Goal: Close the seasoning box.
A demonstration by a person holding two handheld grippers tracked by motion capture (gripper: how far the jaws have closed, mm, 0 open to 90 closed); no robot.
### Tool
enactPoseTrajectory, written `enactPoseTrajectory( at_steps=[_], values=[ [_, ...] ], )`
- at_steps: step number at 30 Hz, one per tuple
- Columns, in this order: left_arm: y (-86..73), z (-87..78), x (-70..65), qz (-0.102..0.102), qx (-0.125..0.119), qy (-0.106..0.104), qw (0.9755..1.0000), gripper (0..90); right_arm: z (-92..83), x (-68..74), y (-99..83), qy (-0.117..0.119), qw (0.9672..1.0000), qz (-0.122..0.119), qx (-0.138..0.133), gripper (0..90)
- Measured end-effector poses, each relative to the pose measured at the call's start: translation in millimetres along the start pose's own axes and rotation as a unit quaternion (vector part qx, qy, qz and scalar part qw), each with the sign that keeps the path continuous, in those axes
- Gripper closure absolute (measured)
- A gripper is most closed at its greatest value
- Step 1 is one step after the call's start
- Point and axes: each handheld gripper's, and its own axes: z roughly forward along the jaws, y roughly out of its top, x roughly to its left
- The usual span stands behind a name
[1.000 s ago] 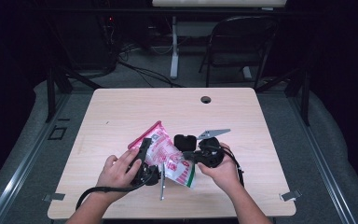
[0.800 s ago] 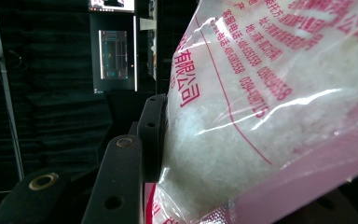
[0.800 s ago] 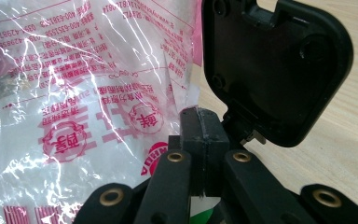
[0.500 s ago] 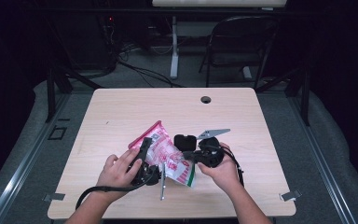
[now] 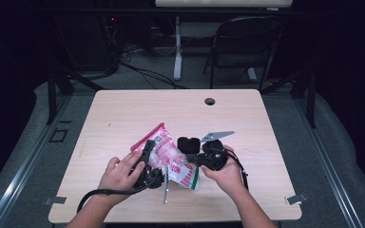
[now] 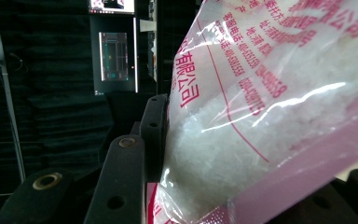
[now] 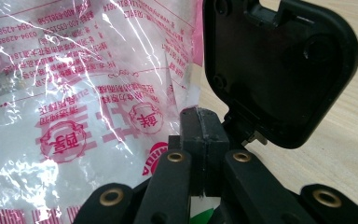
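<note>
A clear plastic bag with red print and a pink zip strip, filled with white crystals, is held just above the table between both grippers. My left gripper grips its left part. In the left gripper view the bag bulges between the jaws, and the left finger presses on it. My right gripper pinches the bag's right edge. In the right gripper view its jaws meet on the thin film of the bag.
A black square plastic piece lies just beyond the right jaws. The light wooden table has a cable hole near its far edge. A folding chair and cables stand behind the table.
</note>
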Motion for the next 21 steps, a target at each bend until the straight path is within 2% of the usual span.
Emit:
enactPoseTrajectory(
  at_steps=[1,4,5,6,21],
  values=[
    [-0.6,0.9,-0.7,0.000,-0.006,0.006,1.0000,65.8,0.0,0.0,0.0,0.000,1.0000,0.000,0.000,90.0],
    [-0.5,-0.1,-0.4,0.002,-0.001,0.002,1.0000,66.6,0.2,0.0,0.1,0.002,1.0000,-0.001,0.001,90.0],
    [-1.1,0.6,-1.0,0.000,-0.008,0.008,0.9999,66.8,0.2,0.0,0.2,0.002,1.0000,-0.001,0.001,90.0],
    [-0.6,-0.6,-0.2,0.002,-0.001,0.002,1.0000,67.0,0.3,0.1,0.3,0.002,1.0000,-0.001,0.001,90.0],
    [0.1,-2.3,1.9,0.011,-0.004,0.011,0.9999,67.3,1.0,0.4,0.5,0.005,1.0000,0.000,-0.004,90.0]
  ],
)
